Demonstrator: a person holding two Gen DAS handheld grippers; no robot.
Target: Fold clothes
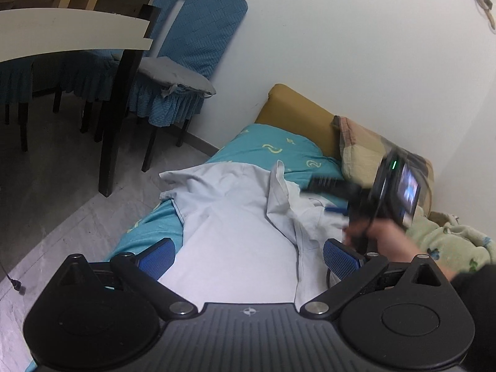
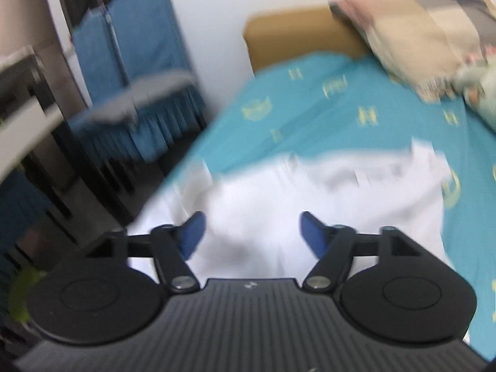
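Pale blue shirt (image 1: 235,217) lies flat on the teal bedspread (image 1: 279,148), directly ahead of the left gripper (image 1: 249,259), long axis running near to far. Left gripper wide open, empty, nearer the hem. Right gripper (image 2: 251,237) also spread wide, holding nothing (its view is blurred), over the right side near a raised fold (image 1: 279,192). Far: pillow (image 1: 362,152), blue-covered chair (image 1: 186,62) left, clear of the work

Teal bed (image 1: 279,148) — pale shirt (image 1: 235,217), pillow (image 1: 362,152), blanket (image 1: 449,241)
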